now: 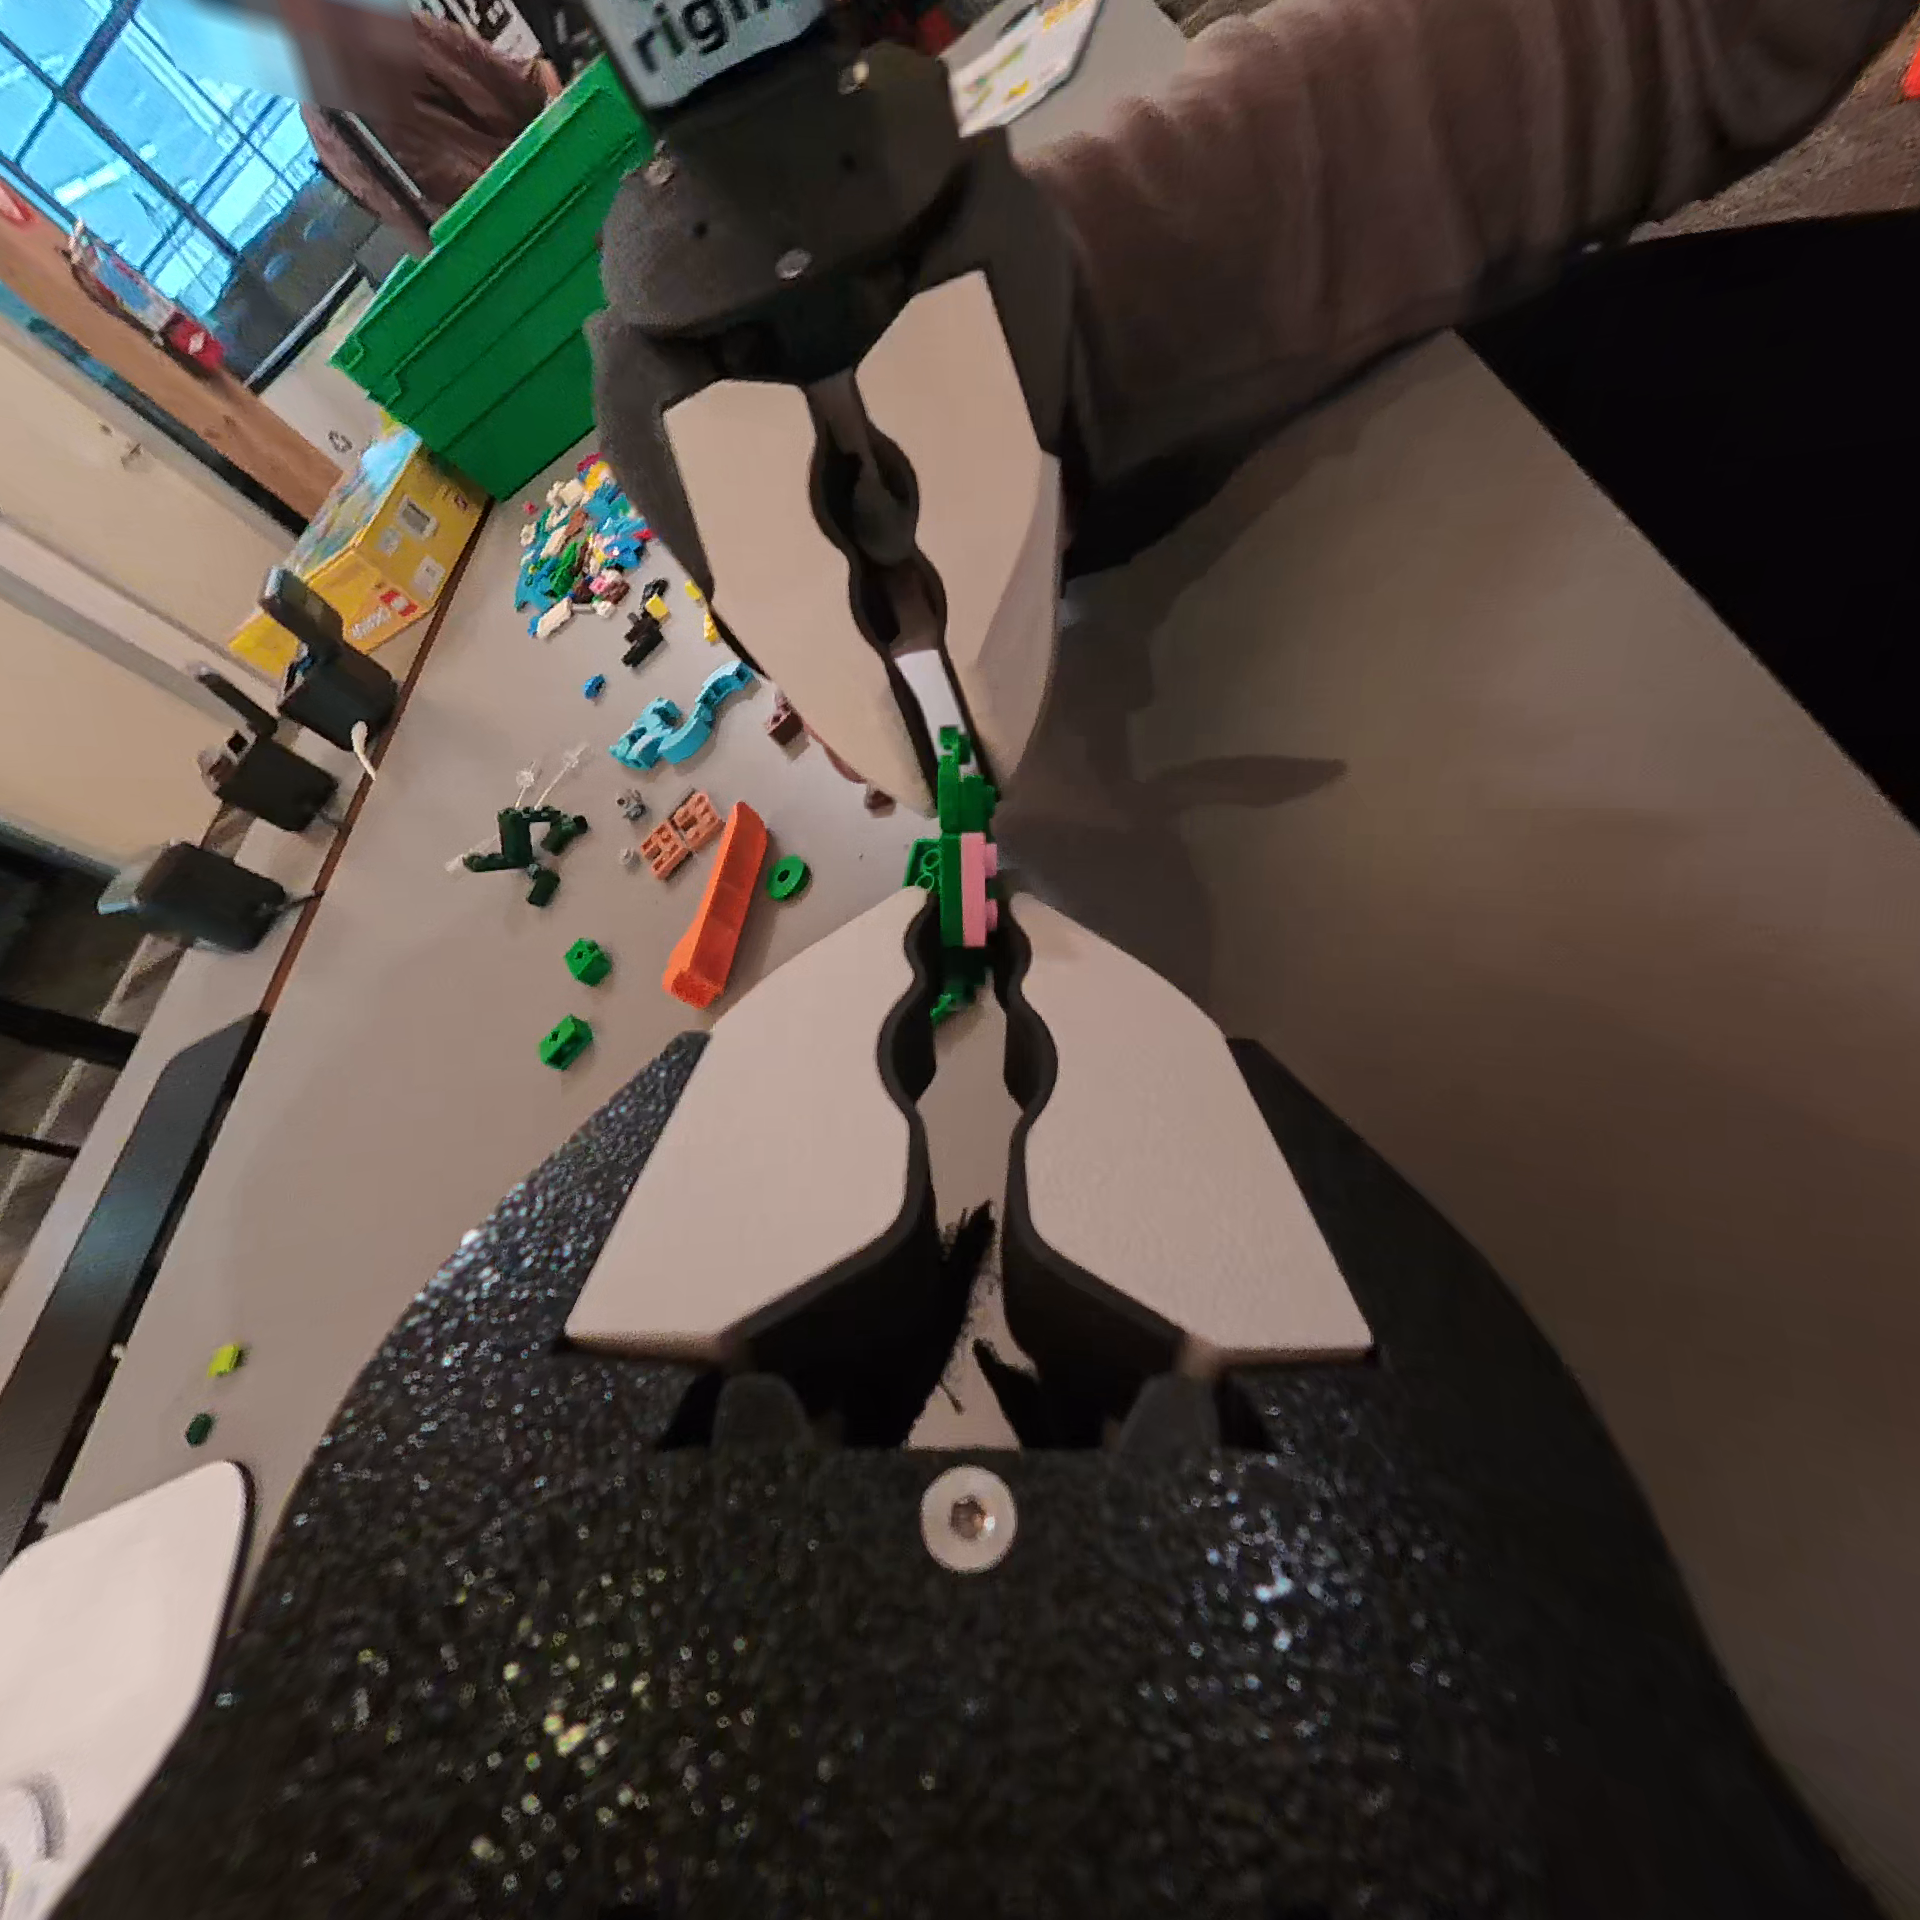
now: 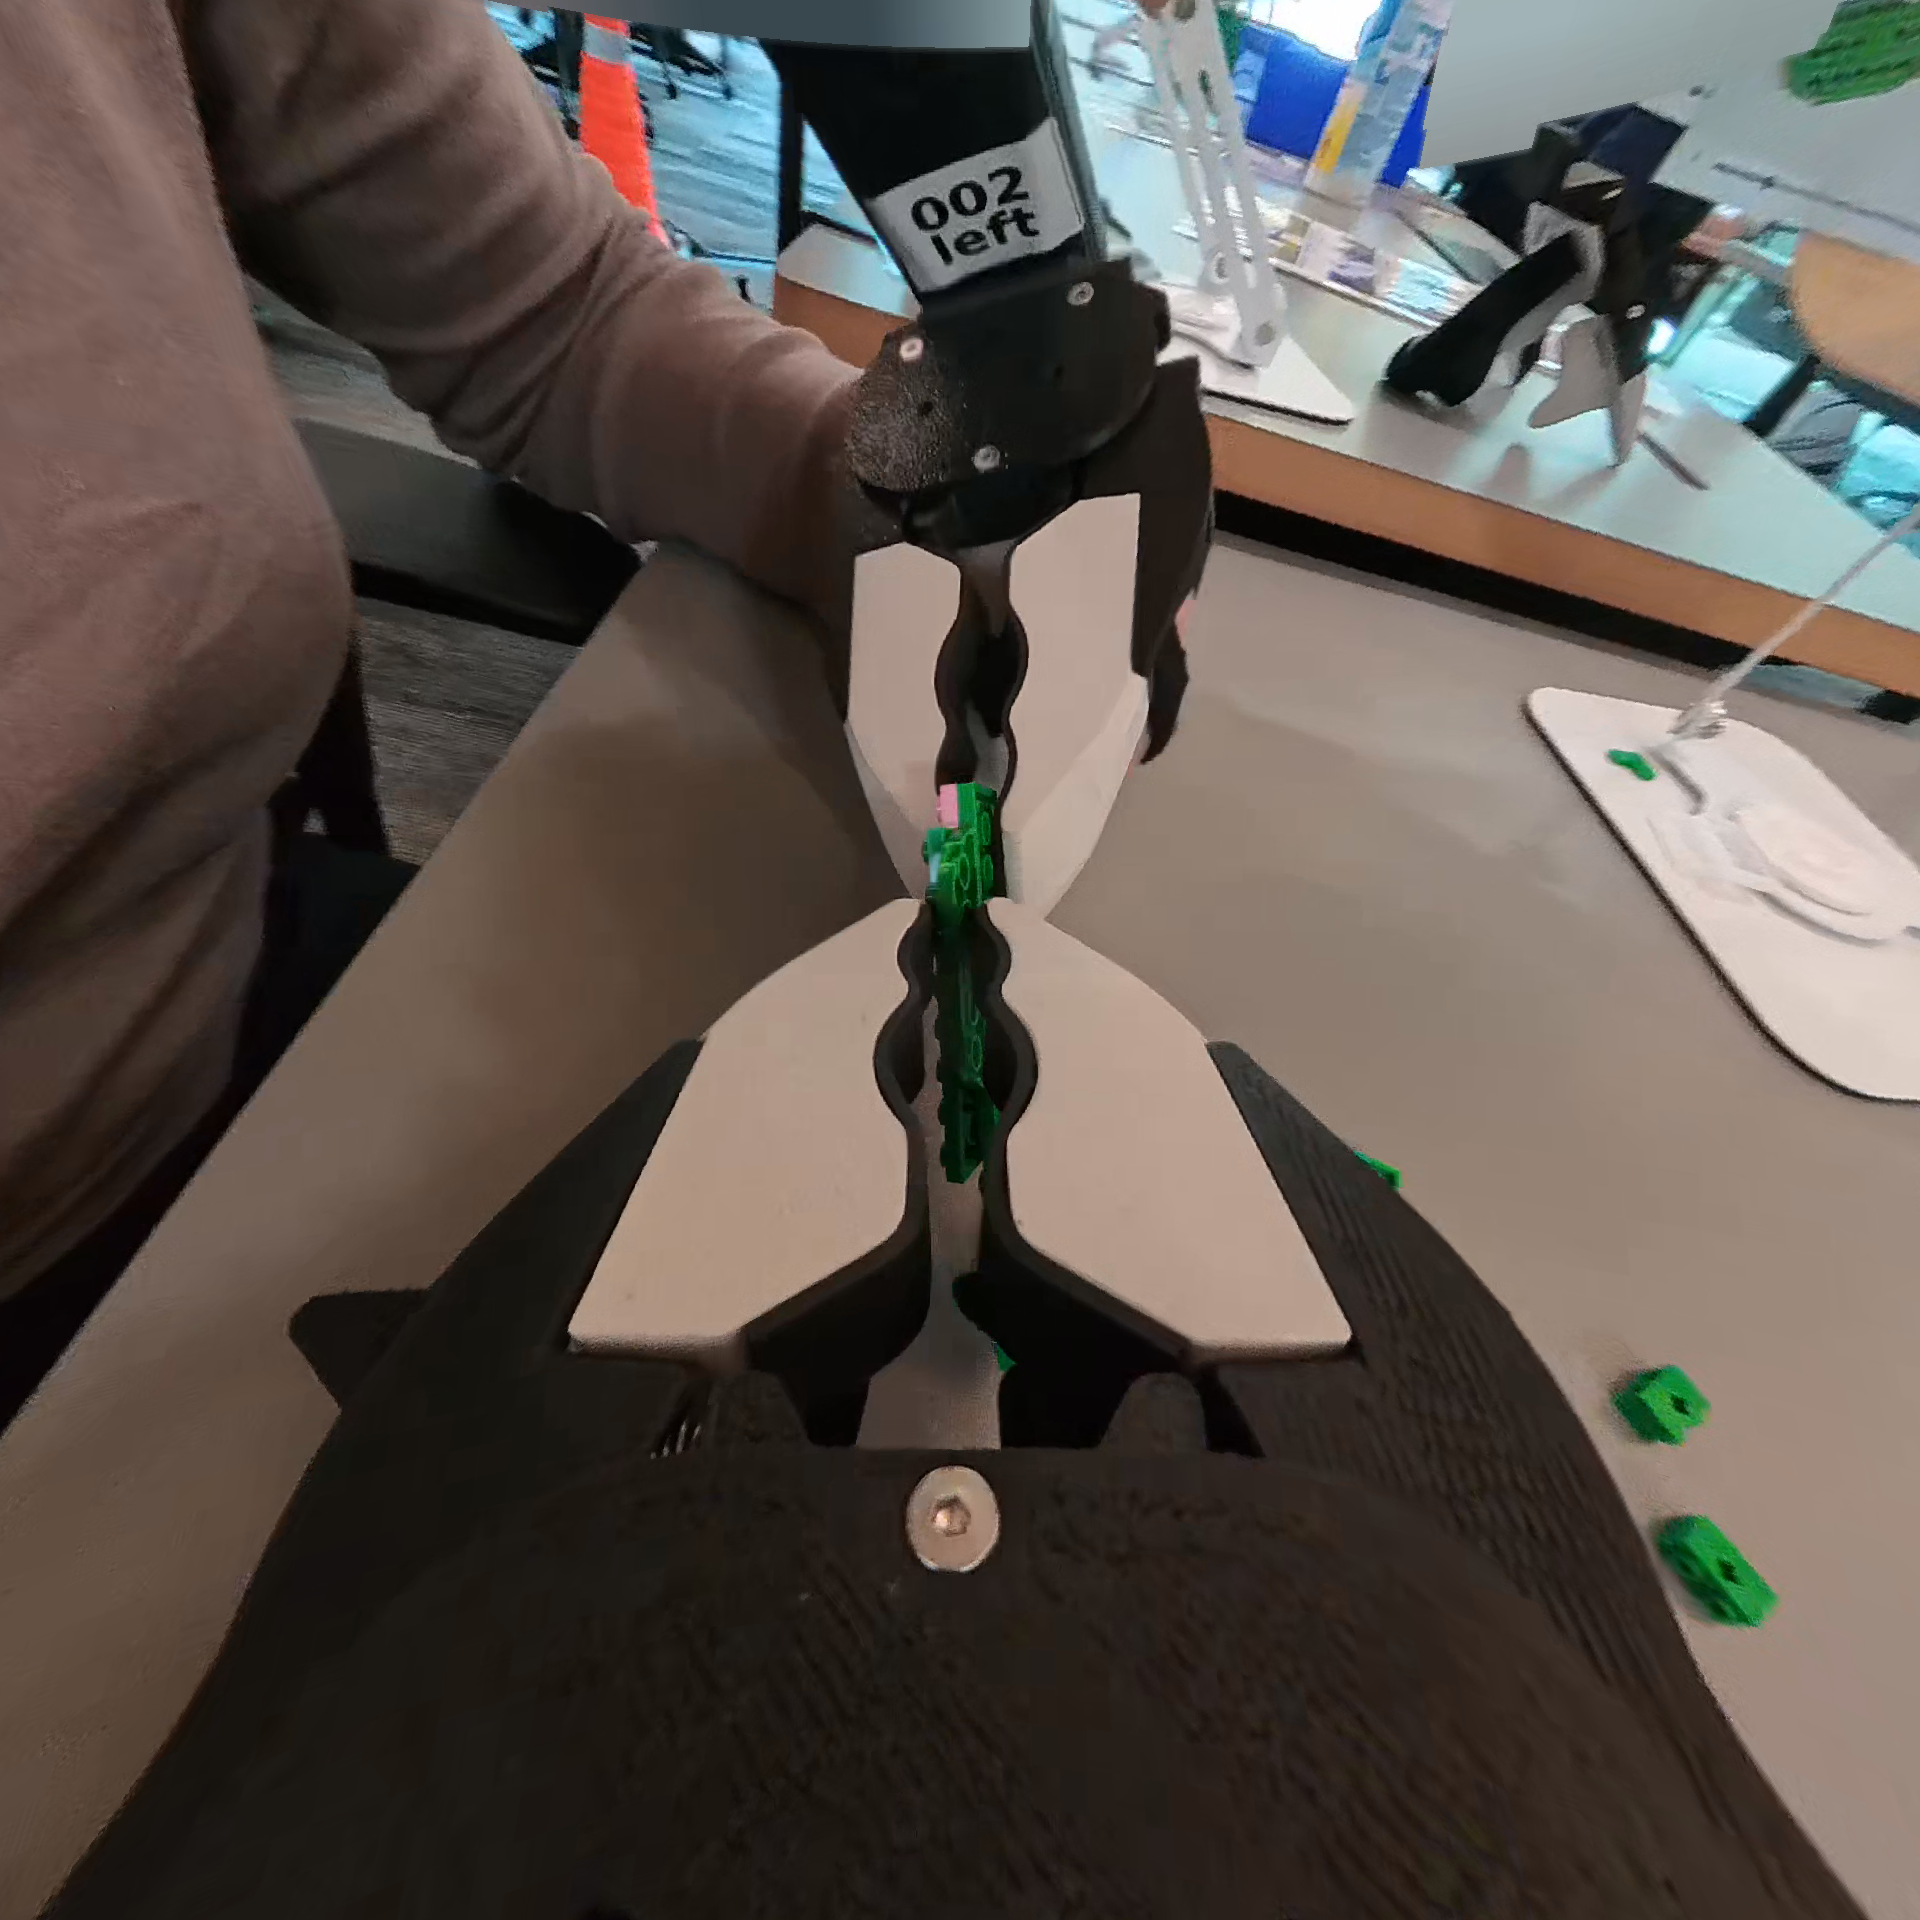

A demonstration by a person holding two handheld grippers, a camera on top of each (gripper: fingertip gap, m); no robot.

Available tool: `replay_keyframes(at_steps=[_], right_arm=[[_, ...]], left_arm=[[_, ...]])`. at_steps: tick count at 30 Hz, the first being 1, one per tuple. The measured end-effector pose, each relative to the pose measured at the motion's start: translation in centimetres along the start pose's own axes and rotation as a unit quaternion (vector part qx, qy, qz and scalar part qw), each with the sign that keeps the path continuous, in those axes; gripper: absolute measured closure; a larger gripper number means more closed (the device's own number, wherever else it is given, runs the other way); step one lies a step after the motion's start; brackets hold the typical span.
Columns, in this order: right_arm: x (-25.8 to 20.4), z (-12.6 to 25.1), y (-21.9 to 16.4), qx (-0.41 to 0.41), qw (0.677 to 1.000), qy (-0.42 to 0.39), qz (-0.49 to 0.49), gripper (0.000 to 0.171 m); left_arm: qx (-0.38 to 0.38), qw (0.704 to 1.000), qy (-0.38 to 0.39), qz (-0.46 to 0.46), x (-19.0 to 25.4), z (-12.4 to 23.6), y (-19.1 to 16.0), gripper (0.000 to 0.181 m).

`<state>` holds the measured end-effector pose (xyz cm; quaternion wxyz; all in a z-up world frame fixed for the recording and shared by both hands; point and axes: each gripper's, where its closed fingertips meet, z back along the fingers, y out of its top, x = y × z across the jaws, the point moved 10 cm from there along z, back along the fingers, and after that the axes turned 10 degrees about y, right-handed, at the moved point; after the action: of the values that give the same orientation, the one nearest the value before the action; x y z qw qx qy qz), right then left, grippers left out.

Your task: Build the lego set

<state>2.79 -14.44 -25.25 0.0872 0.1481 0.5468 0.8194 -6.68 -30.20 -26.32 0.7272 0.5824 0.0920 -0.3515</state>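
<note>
Lego assembly [image 1: 961, 883], green with pink bits, is pinched tip-to-tip between left gripper [image 1: 964, 925] and right gripper [image 2: 961, 914], both clamped on it.

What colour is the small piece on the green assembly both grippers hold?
Pink; clearest in the left wrist view.

Orange traffic cone [image 2: 615, 104] beyond table

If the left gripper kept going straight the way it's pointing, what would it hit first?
Most likely the right gripper. The left gripper is shut on a green and pink lego piece, and the right one faces it tip to tip, its jaws on the same piece's far end. Depth is hard to judge, but nothing else lies between.
</note>
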Motion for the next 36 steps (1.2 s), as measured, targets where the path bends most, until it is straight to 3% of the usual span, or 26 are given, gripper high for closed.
replay_keyframes(at_steps=[4, 15, 17, 21, 23, 26, 30, 36], right_arm=[[0.1, 0.1, 0.1, -0.004, 0.999, 0.031, -0.011, 0.167], [1.1, 0.6, -0.4, 0.08, 0.979, 0.148, -0.114, 0.166], [1.2, 0.7, -0.4, 0.08, 0.984, 0.125, -0.099, 0.166], [1.0, 0.4, 0.0, 0.03, 0.999, -0.015, 0.011, 0.164], [0.6, 0.2, 0.4, -0.029, 0.993, -0.086, 0.079, 0.149], [0.0, -1.2, 0.6, -0.114, 0.978, -0.12, 0.127, 0.135], [-0.4, -2.8, 0.5, -0.205, 0.936, -0.195, 0.208, 0.158], [-0.8, -2.1, 0.4, -0.174, 0.948, -0.169, 0.204, 0.165]], left_arm=[[0.004, 0.998, 0.01, -0.054, 0.5, 0.1, 0.3, 0.173], [0.04, 0.987, 0.033, -0.149, 1.7, 0.3, 1.4, 0.172], [0.029, 0.987, 0.054, -0.15, 1.4, 0.3, 1.3, 0.172], [-0.021, 0.987, 0.106, -0.119, 0.2, 0.4, 0.7, 0.173], [-0.047, 0.986, 0.119, -0.108, 0.0, 0.2, 0.7, 0.173], [-0.067, 0.985, 0.125, -0.093, 0.0, -0.3, 0.4, 0.173], [-0.073, 0.984, 0.135, -0.094, -0.1, -0.5, -0.2, 0.172], [-0.074, 0.981, 0.167, -0.072, -0.3, -1.0, -0.6, 0.142]])
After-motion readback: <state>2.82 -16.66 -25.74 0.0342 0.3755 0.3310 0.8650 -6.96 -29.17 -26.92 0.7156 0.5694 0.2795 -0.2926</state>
